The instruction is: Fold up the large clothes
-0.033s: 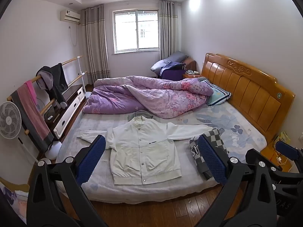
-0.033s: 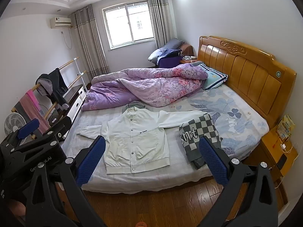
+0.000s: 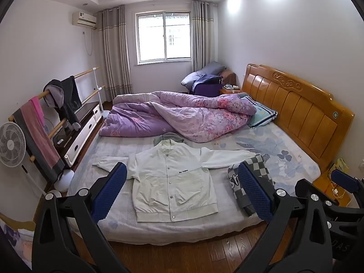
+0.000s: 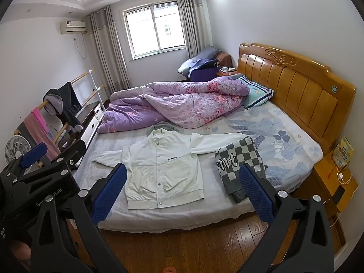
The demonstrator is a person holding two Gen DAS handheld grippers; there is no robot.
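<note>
Jacket [image 3: 173, 179] lies flat mid-frame, unfolded; checked top [image 4: 238, 161] at right looks folded. Both grippers [image 3: 179, 193] [image 4: 179, 193] spread wide, empty.

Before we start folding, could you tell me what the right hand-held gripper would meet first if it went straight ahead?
Probably the white jacket spread on the bed; the right hand-held gripper is open, though depth is unclear.

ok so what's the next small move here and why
Probably bring both grippers forward and down to the white jacket, one to each sleeve. It lies spread flat and buttoned on the bed, sleeves out to both sides, nothing folded yet. The left gripper and right gripper are open, empty and short of the bed.
</note>
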